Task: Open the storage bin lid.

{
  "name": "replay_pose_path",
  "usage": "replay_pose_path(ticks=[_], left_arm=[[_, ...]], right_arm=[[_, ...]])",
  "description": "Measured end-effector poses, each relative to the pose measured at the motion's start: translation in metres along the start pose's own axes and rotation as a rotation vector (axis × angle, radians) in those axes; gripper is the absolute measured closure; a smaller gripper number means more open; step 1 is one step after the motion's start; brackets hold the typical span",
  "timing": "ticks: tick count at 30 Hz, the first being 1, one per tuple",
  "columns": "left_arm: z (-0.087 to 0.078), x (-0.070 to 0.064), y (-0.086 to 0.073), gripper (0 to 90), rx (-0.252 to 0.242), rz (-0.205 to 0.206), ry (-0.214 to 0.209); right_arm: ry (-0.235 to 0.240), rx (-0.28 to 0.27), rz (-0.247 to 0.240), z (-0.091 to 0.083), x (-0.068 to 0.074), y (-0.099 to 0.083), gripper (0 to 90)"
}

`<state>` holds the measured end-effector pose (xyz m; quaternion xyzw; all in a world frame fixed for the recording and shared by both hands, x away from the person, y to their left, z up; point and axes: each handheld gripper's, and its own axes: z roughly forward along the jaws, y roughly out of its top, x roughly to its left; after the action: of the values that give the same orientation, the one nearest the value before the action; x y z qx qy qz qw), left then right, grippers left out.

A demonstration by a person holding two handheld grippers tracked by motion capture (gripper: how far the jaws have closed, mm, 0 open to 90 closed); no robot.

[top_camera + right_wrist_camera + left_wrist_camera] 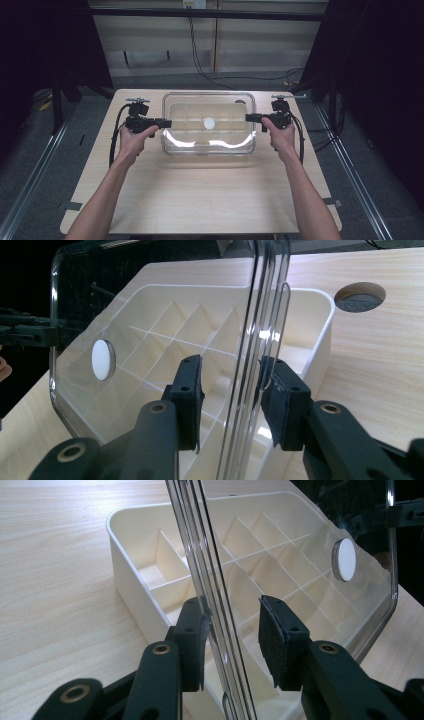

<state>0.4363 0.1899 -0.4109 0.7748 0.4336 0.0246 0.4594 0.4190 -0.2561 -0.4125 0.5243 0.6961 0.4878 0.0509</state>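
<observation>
Both grippers, left gripper (167,122) and right gripper (248,118), stand wide around the clear lid's (208,142) short edges; it looks stiff, light, slippery.

A lab recording booth: black curtains (385,75), floor rails (30,175), trailing cables (200,60).

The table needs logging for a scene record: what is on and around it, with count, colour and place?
Clear lid: one, transparent with a white round disc at its centre, over the organiser, its edges between both grippers' fingers.
Organiser box: one, cream, divided into compartments, mid-table under the lid.
Table: one, light wood, with a round hole near the box.
Cables: black, on the floor behind.
Left gripper: black, open around the lid's left edge.
Right gripper: black, open around the right edge.
</observation>
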Motion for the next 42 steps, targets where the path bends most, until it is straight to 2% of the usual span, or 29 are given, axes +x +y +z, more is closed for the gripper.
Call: replay_pose_path(ticks=[3, 14, 18, 24, 32, 35, 42], left_arm=[[-0.001, 0.000, -0.001, 65.3, 0.002, 0.001, -0.013], [-0.005, -0.003, -0.002, 66.9, -0.012, -0.005, -0.010], [-0.009, -0.004, -0.002, 68.0, -0.017, 0.001, -0.009], [-0.012, -0.004, -0.004, 69.3, -0.032, -0.009, -0.018], [-0.015, -0.005, -0.008, 70.0, -0.037, -0.007, -0.021], [-0.016, -0.007, -0.009, 70.1, -0.033, 0.010, -0.012], [-0.021, -0.009, -0.011, 71.2, -0.049, 0.011, -0.038]], right_arm=[[-0.003, -0.013, 0.001, -0.003, 0.002, -0.001, 64.3], [-0.002, -0.034, 0.007, -0.008, 0.006, -0.002, 66.5], [0.009, -0.041, 0.018, -0.012, 0.008, -0.002, 68.5], [0.021, -0.052, 0.017, -0.018, 0.012, -0.001, 70.5], [0.016, -0.052, 0.004, -0.020, 0.016, -0.004, 70.5], [0.021, -0.053, 0.007, -0.021, 0.017, -0.006, 70.4], [0.030, -0.046, 0.013, -0.024, 0.017, -0.012, 70.4]])
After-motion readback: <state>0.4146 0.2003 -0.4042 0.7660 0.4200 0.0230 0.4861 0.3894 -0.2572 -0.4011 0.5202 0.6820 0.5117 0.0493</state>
